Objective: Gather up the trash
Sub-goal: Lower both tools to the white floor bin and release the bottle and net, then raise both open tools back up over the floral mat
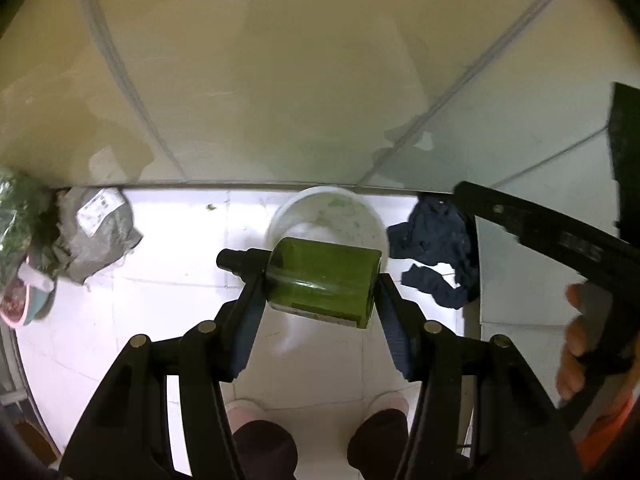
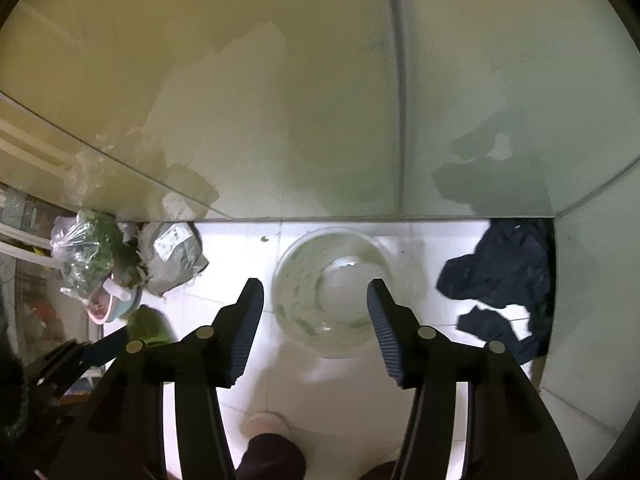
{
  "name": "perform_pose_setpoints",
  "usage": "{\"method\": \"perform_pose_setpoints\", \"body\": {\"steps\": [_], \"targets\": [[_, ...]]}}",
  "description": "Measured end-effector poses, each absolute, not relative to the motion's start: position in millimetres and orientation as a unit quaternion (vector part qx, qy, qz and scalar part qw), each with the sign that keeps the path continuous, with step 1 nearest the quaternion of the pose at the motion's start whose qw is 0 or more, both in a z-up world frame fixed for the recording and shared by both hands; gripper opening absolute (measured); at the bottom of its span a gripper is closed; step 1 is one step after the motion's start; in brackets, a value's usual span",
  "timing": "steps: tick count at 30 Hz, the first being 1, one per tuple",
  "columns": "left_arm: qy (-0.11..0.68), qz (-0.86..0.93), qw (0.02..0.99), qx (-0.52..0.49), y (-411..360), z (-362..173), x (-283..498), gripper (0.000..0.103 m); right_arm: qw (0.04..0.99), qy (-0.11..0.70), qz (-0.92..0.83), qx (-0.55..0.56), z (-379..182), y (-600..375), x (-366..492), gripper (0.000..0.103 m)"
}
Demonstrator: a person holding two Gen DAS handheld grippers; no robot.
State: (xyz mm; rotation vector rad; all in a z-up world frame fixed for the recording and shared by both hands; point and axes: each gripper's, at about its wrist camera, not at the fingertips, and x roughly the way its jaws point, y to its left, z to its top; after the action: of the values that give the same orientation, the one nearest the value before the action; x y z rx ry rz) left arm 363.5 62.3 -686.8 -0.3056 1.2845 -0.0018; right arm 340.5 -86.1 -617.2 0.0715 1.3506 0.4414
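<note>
My left gripper (image 1: 318, 280) is shut on a green plastic bottle (image 1: 324, 282) with a black cap, held sideways in the air over a clear plastic bin (image 1: 352, 212) standing on the white tiled floor. The right gripper (image 2: 316, 286) is open and empty, held above the same bin (image 2: 340, 292). The green bottle (image 2: 150, 326) shows blurred at the lower left of the right wrist view. The right gripper's body (image 1: 560, 240) shows at the right edge of the left wrist view.
A grey parcel bag (image 2: 172, 256), a clear bag of greens (image 2: 90, 256) and a pink and teal bowl (image 2: 112, 306) lie at the left by the wall. Dark blue cloth (image 2: 504, 276) lies in the right corner. My feet (image 2: 264, 424) stand below the grippers.
</note>
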Motion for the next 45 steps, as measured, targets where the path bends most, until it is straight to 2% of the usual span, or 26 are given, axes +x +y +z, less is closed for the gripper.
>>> {"method": "perform_pose_setpoints", "body": {"steps": [3,6,15,27,36,40,45], "targets": [[0.595,-0.015,0.794,-0.127,46.8,-683.0,374.7,0.056,0.770,0.608,0.190,0.035,-597.1,-101.9,341.2,0.050],[0.601,-0.027,0.790,-0.117,39.1,-679.4,383.6,0.065,0.786,0.592,0.172,0.041,-572.2,-120.2,342.2,0.051],[0.595,-0.022,0.798,-0.094,39.5,-602.2,381.0,0.065,0.803,0.574,0.157,0.044,-493.6,-135.2,340.1,0.051],[0.529,-0.016,0.845,-0.083,58.9,-383.8,355.1,0.065,0.829,0.533,0.159,0.049,-323.6,-130.1,318.7,0.051],[0.430,-0.031,0.900,-0.067,87.1,-208.6,329.3,0.065,0.873,0.461,0.152,0.039,-178.3,-112.8,288.7,0.052],[0.388,-0.044,0.919,-0.055,97.5,-153.4,318.9,0.067,0.899,0.415,0.136,0.037,-121.3,-104.5,275.4,0.061],[0.328,-0.051,0.942,-0.040,112.0,-101.4,308.2,0.076,0.925,0.361,0.115,0.037,-73.9,-92.3,264.8,0.062]]}}
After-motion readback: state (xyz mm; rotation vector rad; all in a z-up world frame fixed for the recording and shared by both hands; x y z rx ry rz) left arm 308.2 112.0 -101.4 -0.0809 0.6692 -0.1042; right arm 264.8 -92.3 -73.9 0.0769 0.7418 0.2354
